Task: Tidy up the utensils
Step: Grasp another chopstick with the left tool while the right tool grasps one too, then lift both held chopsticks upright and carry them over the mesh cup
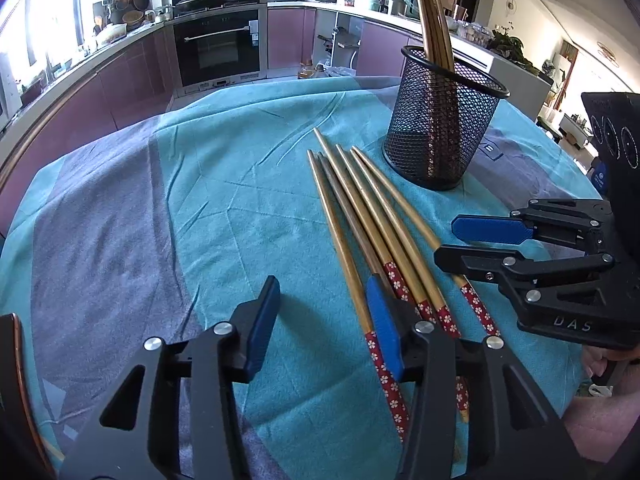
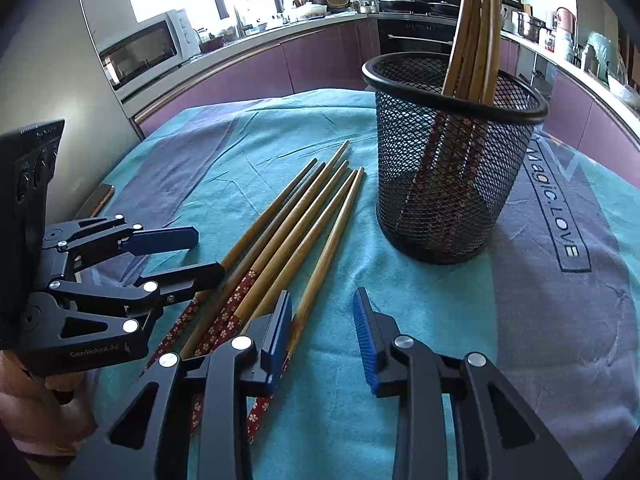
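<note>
Both tongs [image 1: 324, 322] [image 2: 322, 334] apart, empty, flanking loose chopsticks [image 1: 372, 220] on cloth.

chopsticks' patterned ends [image 1: 386, 380] hidden under left gripper [image 1: 320, 332], upright chopsticks [image 2: 476, 20] cut off by top edge

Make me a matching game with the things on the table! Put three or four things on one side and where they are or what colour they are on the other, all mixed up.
Things:
1. mesh cup
2. loose chopsticks
3. tablecloth
4. gripper pads

Places or colours:
A. blue
B. lying flat on the cloth in a bunch
C. black, standing upright with chopsticks in it
D. teal with grey patches

Pairs: 1-C, 2-B, 3-D, 4-A
</note>
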The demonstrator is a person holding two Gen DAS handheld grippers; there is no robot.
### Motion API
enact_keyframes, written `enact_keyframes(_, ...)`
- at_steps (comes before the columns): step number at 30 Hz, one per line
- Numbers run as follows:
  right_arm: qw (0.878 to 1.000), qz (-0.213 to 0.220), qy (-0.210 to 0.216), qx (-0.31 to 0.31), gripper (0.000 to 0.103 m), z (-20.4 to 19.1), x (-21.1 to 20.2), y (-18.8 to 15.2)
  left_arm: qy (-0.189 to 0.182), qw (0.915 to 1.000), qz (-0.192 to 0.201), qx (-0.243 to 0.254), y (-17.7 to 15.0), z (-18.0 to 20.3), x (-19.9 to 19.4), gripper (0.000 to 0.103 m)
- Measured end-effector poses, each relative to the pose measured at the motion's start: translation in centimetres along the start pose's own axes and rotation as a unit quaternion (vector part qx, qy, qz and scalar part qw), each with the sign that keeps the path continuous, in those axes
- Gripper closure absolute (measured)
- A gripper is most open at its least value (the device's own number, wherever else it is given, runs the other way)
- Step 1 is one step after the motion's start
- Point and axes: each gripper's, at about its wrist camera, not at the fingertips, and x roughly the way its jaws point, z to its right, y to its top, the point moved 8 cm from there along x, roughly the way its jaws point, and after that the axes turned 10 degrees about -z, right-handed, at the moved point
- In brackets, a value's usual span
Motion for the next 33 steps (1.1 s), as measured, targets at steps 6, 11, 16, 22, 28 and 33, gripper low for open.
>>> enact_keyframes(6,1.0,0.002,-0.02,-0.003,0.074,-0.2,0.8,1.1,0.003,1.0,-0.005,0.006,1.4,0.2,0.7,0.066)
enact_keyframes(11,1.0,0.005,-0.026,0.003,0.081,-0.1,1.3,1.8,-0.001,0.9999,-0.013,0.005,2.8,0.4,1.6,0.075)
enact_keyframes(16,1.0,0.008,-0.003,0.028,0.094,0.6,1.2,1.7,-0.004,0.9999,-0.016,-0.005,3.7,0.4,2.1,0.09)
enact_keyframes(22,0.998,0.016,0.016,0.052,0.097,1.2,0.5,1.3,-0.016,0.9993,-0.009,-0.032,3.6,0.0,1.7,0.095)
enact_keyframes(28,0.998,0.033,0.04,0.048,0.097,1.0,-1.2,1.0,-0.025,0.9991,0.006,-0.033,3.4,-0.1,0.2,0.095)
enact_keyframes(33,0.996,0.043,0.063,0.04,0.097,0.4,-2.4,1.0,-0.038,0.9987,0.021,-0.026,2.9,0.2,-1.4,0.095)
